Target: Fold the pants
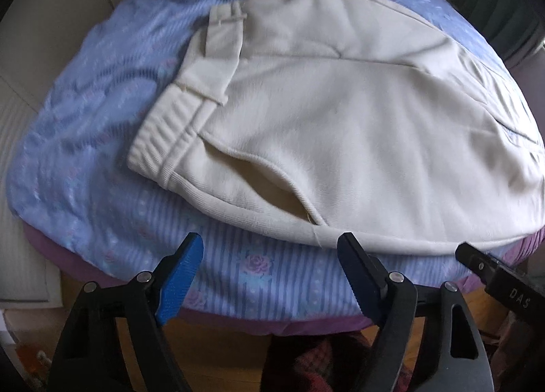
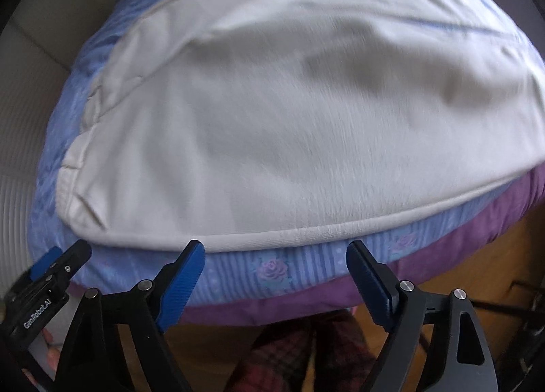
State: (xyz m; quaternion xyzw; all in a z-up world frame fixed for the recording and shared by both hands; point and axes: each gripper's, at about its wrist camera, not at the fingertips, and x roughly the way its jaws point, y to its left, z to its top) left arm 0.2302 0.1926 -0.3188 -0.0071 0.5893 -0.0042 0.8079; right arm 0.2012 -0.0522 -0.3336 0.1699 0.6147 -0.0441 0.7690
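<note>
Cream pants (image 1: 340,112) lie flat on the blue flowery bedspread (image 1: 102,140). Left gripper (image 1: 269,249) and right gripper (image 2: 276,255) hover at the near edge, jaws wide apart, nothing grabbed.

We are seeing cream cotton pants (image 1: 340,112), a blue striped bedcover with purple rose print (image 1: 143,221), its purple underlayer (image 2: 442,255), blue ribbed gripper pads (image 2: 184,283), dark red plaid fabric (image 2: 299,358) below.

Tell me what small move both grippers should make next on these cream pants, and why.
Probably ease both down and forward onto the near edge of the pants. The left gripper and right gripper both stand open just short of that edge, with only the blue floral cover between their pads, so nothing is gripped yet for the fold.
</note>
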